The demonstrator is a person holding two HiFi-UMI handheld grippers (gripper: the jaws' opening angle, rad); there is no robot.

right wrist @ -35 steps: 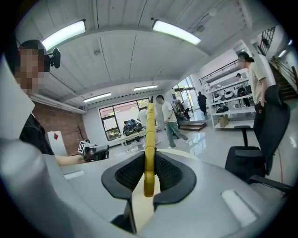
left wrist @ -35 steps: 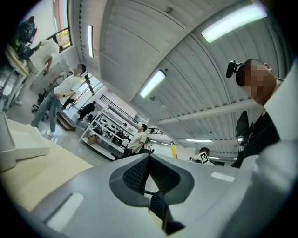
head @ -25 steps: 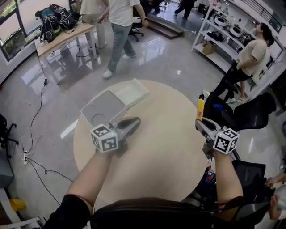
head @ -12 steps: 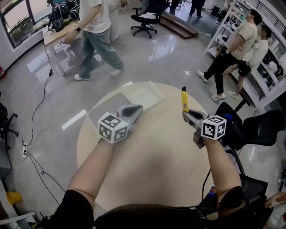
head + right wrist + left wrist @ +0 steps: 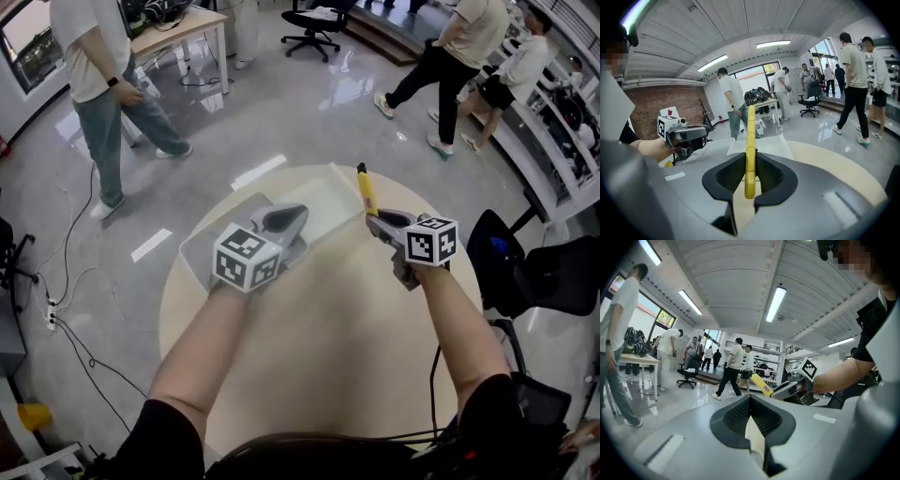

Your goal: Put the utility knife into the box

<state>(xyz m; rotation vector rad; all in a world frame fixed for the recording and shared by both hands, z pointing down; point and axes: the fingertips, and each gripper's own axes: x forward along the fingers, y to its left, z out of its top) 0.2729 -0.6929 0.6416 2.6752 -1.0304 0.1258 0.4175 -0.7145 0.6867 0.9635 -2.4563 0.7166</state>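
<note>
Tally at the round table

One table [image 5: 375, 375] bore one white box [image 5: 323, 202] and one grey lid [image 5: 199, 251]; two grippers, the left gripper [image 5: 292, 221] and the right gripper [image 5: 373, 219]; one yellow utility knife [image 5: 363, 190]; two chairs [image 5: 314, 21]; three bystanders [image 5: 94, 75].

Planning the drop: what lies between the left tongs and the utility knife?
The open white box; the head view shows it between left tongs and utility knife, which the right tongs grip.
</note>
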